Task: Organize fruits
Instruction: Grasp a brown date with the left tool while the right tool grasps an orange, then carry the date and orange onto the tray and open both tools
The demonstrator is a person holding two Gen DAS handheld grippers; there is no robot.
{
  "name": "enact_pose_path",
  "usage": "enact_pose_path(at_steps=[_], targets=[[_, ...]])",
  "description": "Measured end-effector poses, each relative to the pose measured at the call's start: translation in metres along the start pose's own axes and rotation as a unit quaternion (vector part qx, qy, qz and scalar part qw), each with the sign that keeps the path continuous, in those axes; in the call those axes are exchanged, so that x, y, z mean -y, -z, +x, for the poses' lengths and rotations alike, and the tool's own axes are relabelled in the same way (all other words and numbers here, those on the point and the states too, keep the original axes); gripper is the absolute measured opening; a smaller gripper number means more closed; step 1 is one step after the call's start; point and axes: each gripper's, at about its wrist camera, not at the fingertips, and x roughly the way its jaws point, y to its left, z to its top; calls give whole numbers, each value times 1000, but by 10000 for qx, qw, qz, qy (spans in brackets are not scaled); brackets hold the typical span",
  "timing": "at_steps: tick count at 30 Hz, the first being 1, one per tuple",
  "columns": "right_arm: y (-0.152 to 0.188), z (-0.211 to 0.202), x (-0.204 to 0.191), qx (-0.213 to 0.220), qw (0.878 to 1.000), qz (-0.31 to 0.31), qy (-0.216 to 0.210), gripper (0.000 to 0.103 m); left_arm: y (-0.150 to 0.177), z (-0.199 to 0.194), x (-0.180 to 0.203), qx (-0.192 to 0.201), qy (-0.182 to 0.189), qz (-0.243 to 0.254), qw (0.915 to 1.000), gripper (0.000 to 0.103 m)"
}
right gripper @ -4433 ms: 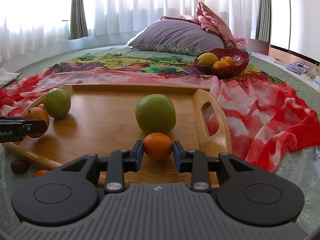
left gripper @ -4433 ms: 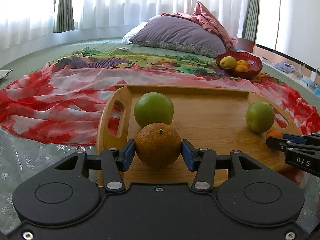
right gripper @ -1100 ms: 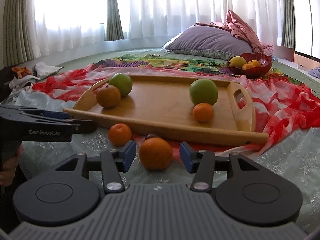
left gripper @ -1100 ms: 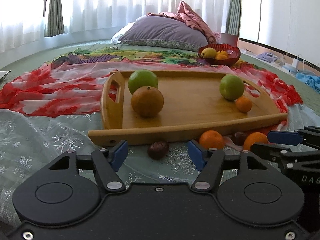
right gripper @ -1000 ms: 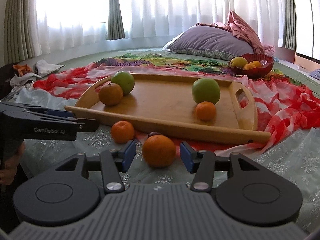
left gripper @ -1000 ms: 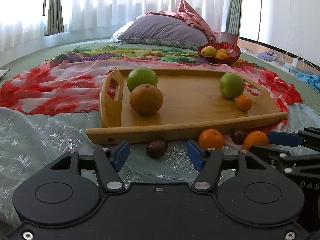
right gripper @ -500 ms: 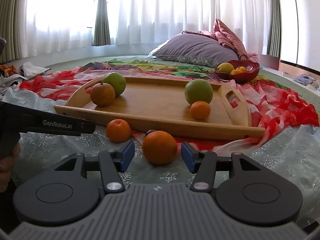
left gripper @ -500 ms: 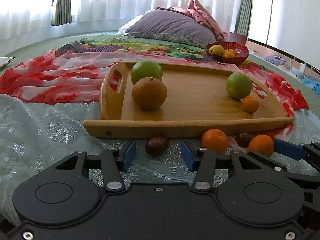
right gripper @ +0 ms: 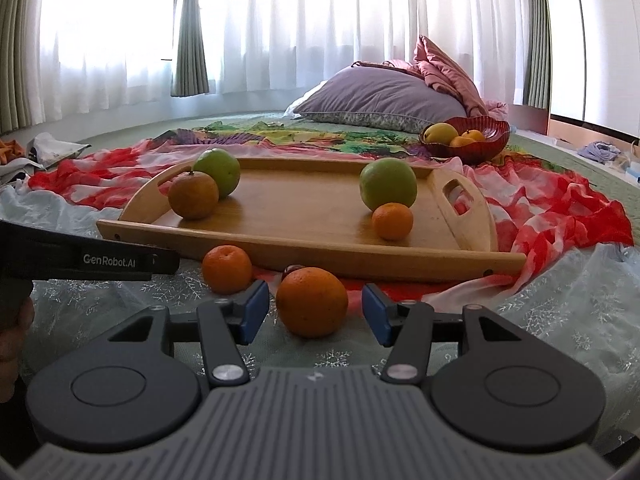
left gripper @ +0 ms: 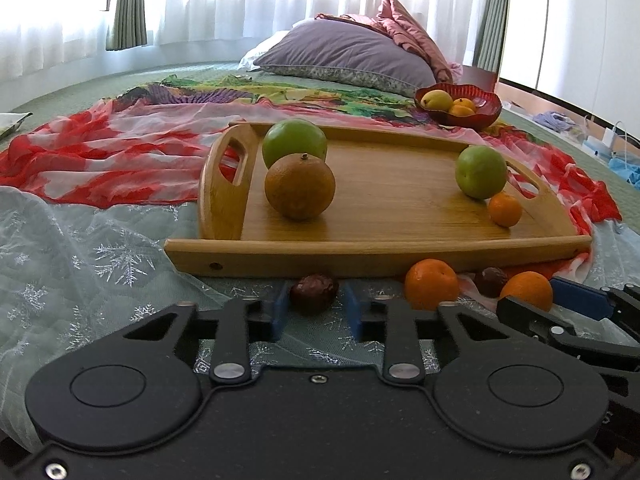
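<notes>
Wooden tray (right gripper: 304,250) is my landmark. Just in front of its near rim, an orange (right gripper: 311,302) sits between my right gripper (right gripper: 311,312) pads, jaws apart: firm, rollable, take at widest girth. Left gripper (left gripper: 313,310), narrowly apart, brackets a dark wrinkled fruit (left gripper: 313,287) (light, probably soft). Left gripper's side reads "GenRobot.AI".
</notes>
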Motion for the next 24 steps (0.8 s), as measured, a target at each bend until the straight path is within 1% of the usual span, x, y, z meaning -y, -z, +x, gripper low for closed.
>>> enact_pose_path(at_steps=[8, 9, 11, 12, 14, 19, 24], targets=[[-1, 2, -2, -54, 10000, -50, -49, 67, -1, -4, 1, 66, 94, -26, 9999, 24], [-1, 2, -3, -68, 9999, -59, -50, 65, -2, -5, 1, 77, 96, -23, 9999, 24], [-1, 3, -4, -103, 9999, -84, -38, 52, -3, -7, 2, 103, 102, -23, 9999, 24], [-1, 3, -4, -111, 9999, -96, -28, 48, -4, -8, 2, 123, 107, -24, 9999, 24], [-2, 3, -5, -113, 9999, -118, 7, 45, -6, -11, 3, 171, 118, -15, 9998, 24], [-6, 0, -4, -56, 9999, -102, 7, 43, -16, -20, 8, 282, 184, 114, 9994, 24], [-22, -7, -1, 215, 9997, -131, -18, 43, -36, -25, 15, 435, 324, 264, 9982, 24]])
